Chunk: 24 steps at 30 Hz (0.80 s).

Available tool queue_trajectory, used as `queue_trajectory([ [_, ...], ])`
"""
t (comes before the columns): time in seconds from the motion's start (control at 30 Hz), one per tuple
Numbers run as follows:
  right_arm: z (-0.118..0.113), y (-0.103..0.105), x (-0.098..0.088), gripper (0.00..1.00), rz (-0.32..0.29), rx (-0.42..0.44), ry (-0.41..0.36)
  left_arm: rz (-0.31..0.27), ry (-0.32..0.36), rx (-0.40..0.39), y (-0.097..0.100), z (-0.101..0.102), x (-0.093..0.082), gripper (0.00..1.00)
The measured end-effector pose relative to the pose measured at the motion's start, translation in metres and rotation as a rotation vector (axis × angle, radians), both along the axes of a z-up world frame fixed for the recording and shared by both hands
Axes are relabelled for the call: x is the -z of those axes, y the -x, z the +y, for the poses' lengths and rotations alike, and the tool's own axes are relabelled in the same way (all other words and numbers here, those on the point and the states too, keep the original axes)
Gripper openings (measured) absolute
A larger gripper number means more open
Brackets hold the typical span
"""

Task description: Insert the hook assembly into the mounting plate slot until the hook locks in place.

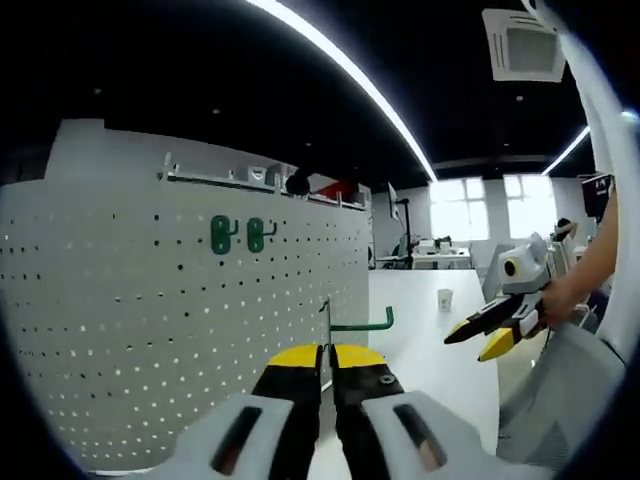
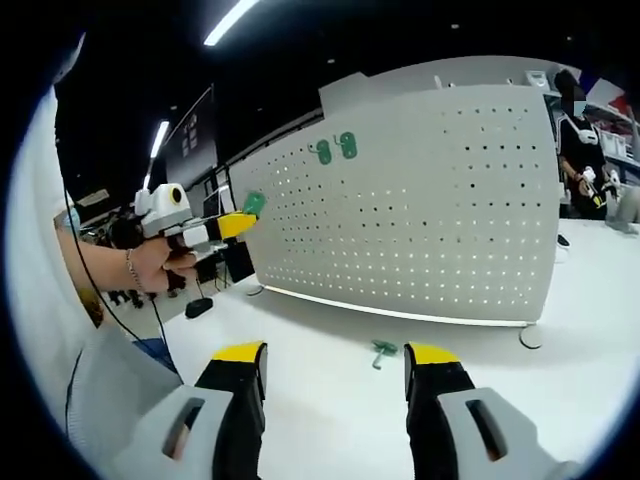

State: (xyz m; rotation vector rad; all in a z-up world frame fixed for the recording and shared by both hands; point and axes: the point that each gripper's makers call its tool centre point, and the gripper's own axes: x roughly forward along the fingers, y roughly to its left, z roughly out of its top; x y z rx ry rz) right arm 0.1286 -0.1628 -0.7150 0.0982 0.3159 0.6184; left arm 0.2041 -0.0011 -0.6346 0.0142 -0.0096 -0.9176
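Your left tongs point(image 1: 327, 362) are squeezed tight on a green hook point(image 1: 358, 322), close in front of the white board with holes point(image 1: 150, 330). Two green hooks point(image 1: 237, 234) already hang high on it. Next, I think, you must line the hook's back up with the holes and push. Your right tongs point(image 2: 334, 360) are wide open and hold nothing. Another green hook point(image 2: 382, 351) lies on the white table point(image 2: 330, 330) in a big office.

bright ceiling strips point(image 1: 345, 70) | window point(image 1: 458, 208) glare | edges bowed, possibly soft
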Motion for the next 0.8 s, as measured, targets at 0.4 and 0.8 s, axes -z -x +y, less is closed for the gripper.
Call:
queue_trajectory([
  [0.4, 0.005, 0.0, 0.004, 0.53, 0.003, -0.022, 0.016, 0.001, 0.023, -0.062, 0.006, 0.011, 0.0, 0.03],
  [0.8, 0.011, -0.001, -0.004, 0.53, -0.019, -0.033, 0.008, 0.037, 0.049, -0.094, 0.005, 0.02, 0.008, 0.03],
])
